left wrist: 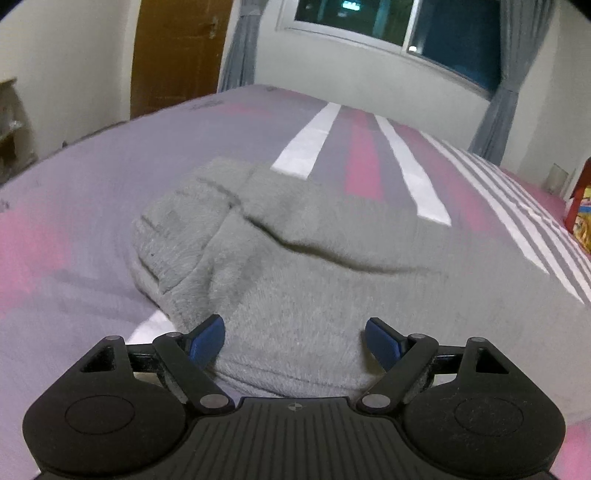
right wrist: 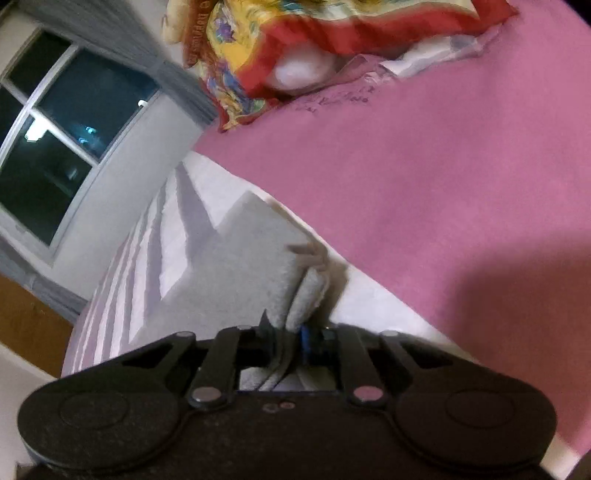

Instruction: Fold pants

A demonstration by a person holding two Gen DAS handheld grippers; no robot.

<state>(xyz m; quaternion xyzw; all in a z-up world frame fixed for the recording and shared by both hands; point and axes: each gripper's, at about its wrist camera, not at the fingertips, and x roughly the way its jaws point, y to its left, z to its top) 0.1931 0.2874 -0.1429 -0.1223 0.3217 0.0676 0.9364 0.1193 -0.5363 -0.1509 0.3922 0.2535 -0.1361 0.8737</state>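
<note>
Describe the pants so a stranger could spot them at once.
Start at the bed under the window, with its pink, grey and white striped cover. The pants lie in the middle of it, nearest the grippers. They are the only plain grey fleecy thing there, unlike the bright red and yellow pillow.

The near end of the gray pants (left wrist: pixel 295 258) is hidden under the left claw (left wrist: pixel 294 339), and their right side runs off the picture's edge. In the right wrist view the right claw (right wrist: pixel 291 336) hides its own tips behind the bunched cloth it pinches. The bright pillow (right wrist: pixel 280 48) is blurry and cut off at the top
</note>
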